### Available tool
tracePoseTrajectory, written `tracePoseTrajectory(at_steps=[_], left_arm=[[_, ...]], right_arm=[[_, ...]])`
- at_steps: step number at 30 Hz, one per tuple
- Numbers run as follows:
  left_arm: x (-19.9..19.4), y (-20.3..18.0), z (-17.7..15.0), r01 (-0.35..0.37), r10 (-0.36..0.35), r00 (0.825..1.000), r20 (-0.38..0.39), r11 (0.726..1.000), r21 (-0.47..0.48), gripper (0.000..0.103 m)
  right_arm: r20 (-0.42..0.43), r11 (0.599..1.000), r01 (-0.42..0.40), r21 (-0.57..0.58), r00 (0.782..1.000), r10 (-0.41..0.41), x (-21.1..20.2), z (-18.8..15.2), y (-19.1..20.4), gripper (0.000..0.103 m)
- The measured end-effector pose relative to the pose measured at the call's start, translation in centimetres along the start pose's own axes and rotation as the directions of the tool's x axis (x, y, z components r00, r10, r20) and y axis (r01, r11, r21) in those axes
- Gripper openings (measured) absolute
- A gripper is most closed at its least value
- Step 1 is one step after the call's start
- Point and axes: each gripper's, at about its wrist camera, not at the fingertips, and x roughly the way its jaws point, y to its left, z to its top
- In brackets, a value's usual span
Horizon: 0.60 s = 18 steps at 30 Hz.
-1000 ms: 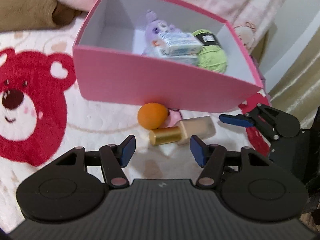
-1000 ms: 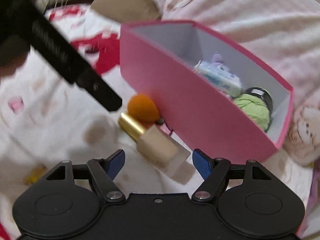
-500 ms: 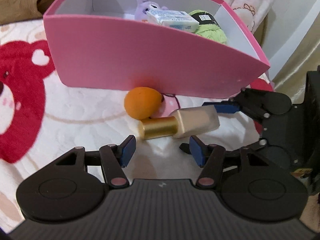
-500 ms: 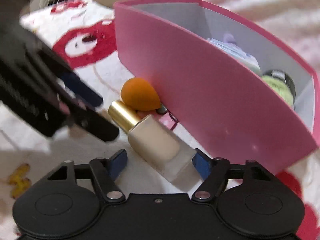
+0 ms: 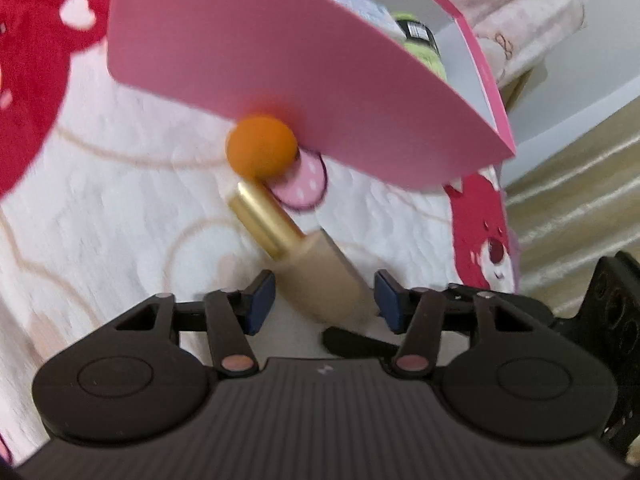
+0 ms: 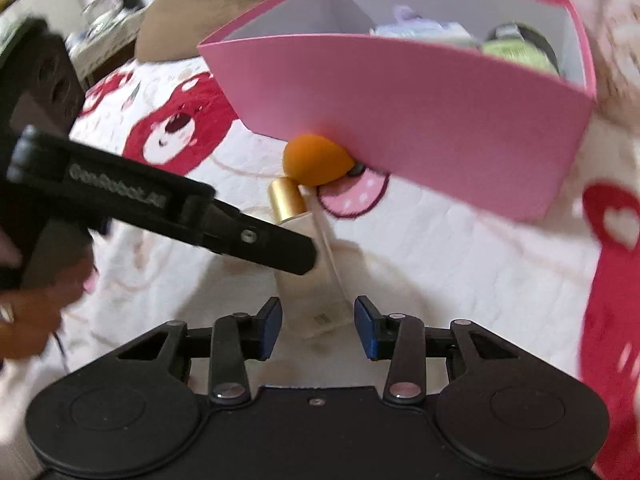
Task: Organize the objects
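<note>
A beige foundation bottle [image 5: 324, 284] with a gold cap [image 5: 264, 216] lies on the bear-print blanket, cap toward an orange makeup sponge [image 5: 260, 152] that rests against the pink box [image 5: 280, 68]. My left gripper [image 5: 324, 304] straddles the bottle's body; its jaws are closing, with narrow gaps still showing at both pads. My right gripper [image 6: 318, 320] straddles the bottle's base [image 6: 324, 316]; its jaws are closing too, and a sliver of gap shows on the left side. In the right wrist view, a left-gripper finger [image 6: 248, 236] crosses over the bottle's middle.
The pink box [image 6: 400, 112] holds a green yarn ball [image 6: 516, 52], a purple plush and a white packet. A hand [image 6: 36, 312] grips the left tool. The right tool's black housing [image 5: 604, 312] crowds the left view's right edge. A brown cushion [image 6: 180, 20] lies behind.
Both grippers have come in low over the bottle, which now sits between both pairs of fingers. The right jaws have narrowed a lot, the left slightly. Both views have rolled.
</note>
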Motion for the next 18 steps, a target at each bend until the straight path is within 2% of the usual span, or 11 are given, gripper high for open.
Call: tracePoseTrajectory(at_steps=[1,3,6,10,12,15,18], left_arm=[[0.0,-0.1,-0.2,-0.016,0.016,1.0,-0.008,1.0,0.015,0.047],[-0.4,-0.2,-0.6,-0.034,0.035,0.999,0.0,0.998,0.057,0.045],[-1.0,0.5,-1.0,-0.037,0.036,0.999,0.01,0.999,0.02,0.046],[-1.2,0.7,-1.3,-0.112,0.111,0.993,0.028,0.993,0.038,0.043],[-1.2,0.6,-1.4,-0.146,0.144,0.989,0.043,0.987,0.064,0.042],[-1.6,0.9,-1.4,-0.125,0.123,0.992,0.038,0.991,0.051,0.043],[-2.1,0.7,-1.3,-0.099,0.097,0.994,0.047,0.994,0.052,0.042]], right_arm=[[0.005,1.0,-0.001,-0.001,1.0,0.001,0.2,-0.1,0.5,0.046],[0.003,1.0,0.005,-0.021,1.0,-0.005,0.5,-0.2,1.2,0.046],[-0.016,0.999,-0.05,0.0,0.999,0.05,0.2,-0.2,1.7,0.047],[-0.001,0.976,-0.122,0.18,0.992,0.125,1.7,-0.2,1.6,0.053],[0.016,0.979,-0.093,0.182,0.996,0.092,2.4,-0.2,2.6,0.053],[0.025,0.989,0.0,0.147,1.0,-0.004,2.8,-0.7,4.0,0.051],[0.044,0.991,0.046,0.126,0.998,-0.052,2.7,-0.9,4.5,0.049]])
